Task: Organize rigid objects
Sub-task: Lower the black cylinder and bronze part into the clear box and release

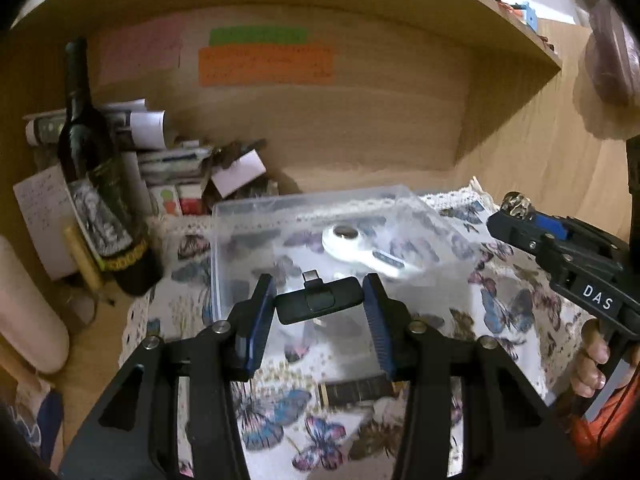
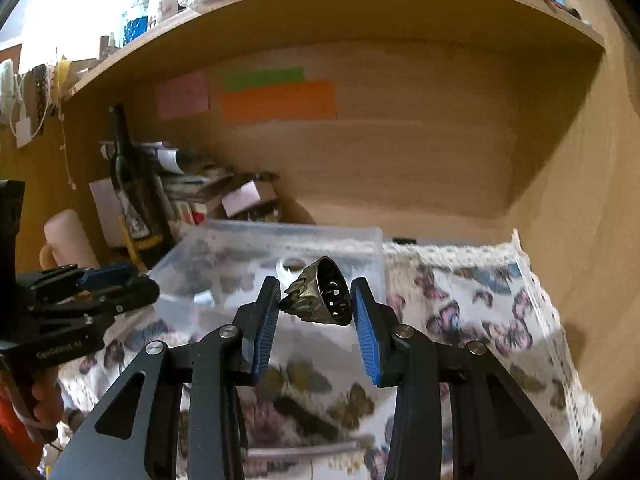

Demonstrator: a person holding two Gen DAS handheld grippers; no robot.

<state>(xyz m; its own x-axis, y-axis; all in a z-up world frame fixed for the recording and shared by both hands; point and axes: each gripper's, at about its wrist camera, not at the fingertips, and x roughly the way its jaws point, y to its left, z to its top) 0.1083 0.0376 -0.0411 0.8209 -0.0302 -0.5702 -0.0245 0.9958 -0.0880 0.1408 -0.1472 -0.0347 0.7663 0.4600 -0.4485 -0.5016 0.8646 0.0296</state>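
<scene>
Tongs on left (image 1: 319, 305) clamped on small black plastic dongle w/ connector tip (image 1: 316, 300), over near edge of clear plastic bin (image 1: 224, 248). Right tongs (image 2: 315, 299) pinch bronze metal bell-shaped cup (image 2: 320, 292) above same bin, butterfly-print cloth (image 2: 472, 312) underneath.

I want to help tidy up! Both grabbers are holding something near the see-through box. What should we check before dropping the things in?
1. Left gripper holds the black gadget between its fingers: ok.
2. Right gripper holds the metal cup: ok, though it sits tilted.
3. Box has no lid on: ok.
4. Room in the box beside the white thing: ok.
5. Gadget over the box: ok.
6. Cup fully over the box: cannot tell.
</scene>
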